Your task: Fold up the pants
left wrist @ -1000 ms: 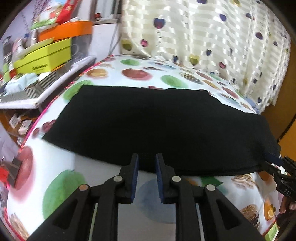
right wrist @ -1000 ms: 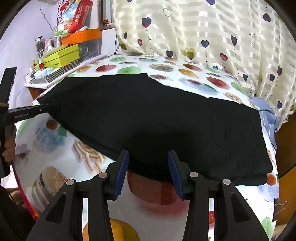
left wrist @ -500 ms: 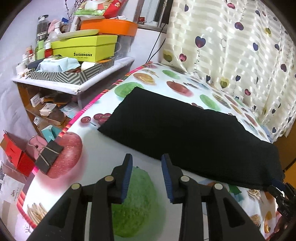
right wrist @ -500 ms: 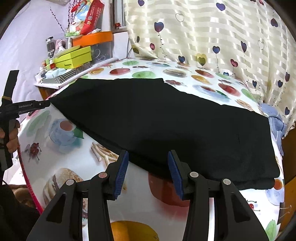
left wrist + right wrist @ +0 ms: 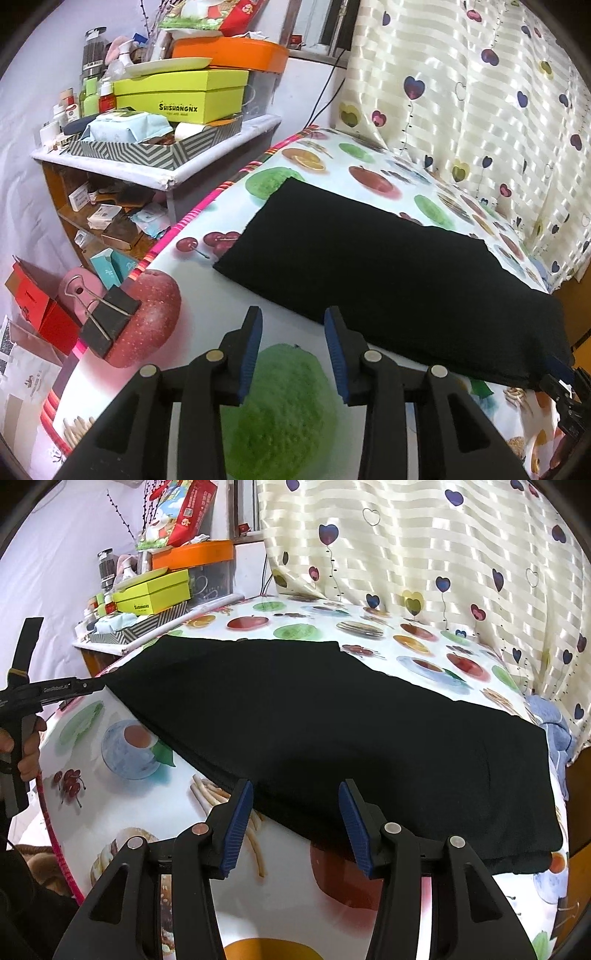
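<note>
— Where are the pants?

— I see the black pants (image 5: 388, 273) lying flat on the table (image 5: 207, 306), which wears a cloth printed with fruit. They look folded into a long strip that runs from the near left corner toward the curtain (image 5: 480, 92) side.

— And my left gripper?

— The left gripper (image 5: 293, 350) hangs over bare tablecloth, above a printed green fruit. Its jaws have just been opening and stand apart with nothing between them. The near long edge of the pants lies just beyond and to the right of the fingertips, close to the right finger (image 5: 334, 347), though I see no contact.

— The right one?

— The right gripper (image 5: 295, 827) is released too, its jaws having just widened a little. The near edge of the pants runs across the gap in front of the fingertips; the cloth sits between the two pads in my view, yet neither pad presses it. The left fingertip (image 5: 238, 816) overlaps the hem line, and I cannot tell whether it touches.

— Anything else around?

— A black binder clip (image 5: 107, 325) grips the tablecloth at the left table edge. Behind it stands a cluttered shelf (image 5: 159, 162) with a yellow box (image 5: 184, 98). In the right view a hand (image 5: 26, 746) holds the other gripper's handle at the far left.
</note>
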`<state>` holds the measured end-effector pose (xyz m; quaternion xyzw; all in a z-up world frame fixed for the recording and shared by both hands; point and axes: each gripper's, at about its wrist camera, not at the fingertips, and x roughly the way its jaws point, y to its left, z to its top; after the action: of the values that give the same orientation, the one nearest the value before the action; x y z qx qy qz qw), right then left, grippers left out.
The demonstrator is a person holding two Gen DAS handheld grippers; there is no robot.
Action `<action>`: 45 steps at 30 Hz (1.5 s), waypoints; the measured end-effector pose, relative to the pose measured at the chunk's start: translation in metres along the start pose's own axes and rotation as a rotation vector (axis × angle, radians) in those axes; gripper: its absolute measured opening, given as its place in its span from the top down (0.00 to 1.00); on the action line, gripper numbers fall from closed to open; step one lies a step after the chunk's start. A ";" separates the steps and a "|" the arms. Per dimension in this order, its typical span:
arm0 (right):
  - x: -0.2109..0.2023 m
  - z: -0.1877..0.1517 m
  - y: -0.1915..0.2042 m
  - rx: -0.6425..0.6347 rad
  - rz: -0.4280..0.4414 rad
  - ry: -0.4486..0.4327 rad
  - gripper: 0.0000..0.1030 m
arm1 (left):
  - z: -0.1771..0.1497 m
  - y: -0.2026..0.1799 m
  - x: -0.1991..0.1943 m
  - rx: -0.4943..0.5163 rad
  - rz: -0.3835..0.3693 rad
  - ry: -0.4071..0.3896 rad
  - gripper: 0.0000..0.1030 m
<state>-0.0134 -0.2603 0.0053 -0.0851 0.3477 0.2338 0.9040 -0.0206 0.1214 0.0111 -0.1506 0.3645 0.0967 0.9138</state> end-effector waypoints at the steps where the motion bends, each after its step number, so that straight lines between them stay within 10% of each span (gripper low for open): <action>1: 0.001 0.001 0.001 -0.003 0.000 0.001 0.52 | 0.001 0.001 0.001 -0.002 0.005 0.000 0.63; 23: 0.009 0.007 -0.004 0.000 0.006 0.007 0.52 | 0.023 -0.010 0.040 0.065 0.165 0.072 0.39; 29: 0.006 0.005 -0.006 0.006 0.010 0.002 0.52 | 0.022 -0.029 0.040 0.126 0.164 0.074 0.79; 33: 0.002 0.004 -0.011 0.017 0.008 -0.006 0.52 | 0.024 -0.038 0.042 0.152 0.163 0.076 0.89; 45: 0.000 0.001 -0.029 0.085 0.003 -0.012 0.52 | 0.044 -0.022 0.014 -0.039 -0.197 -0.013 0.90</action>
<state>0.0013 -0.2855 0.0056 -0.0447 0.3522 0.2207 0.9084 0.0234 0.1171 0.0359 -0.2030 0.3401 0.0144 0.9181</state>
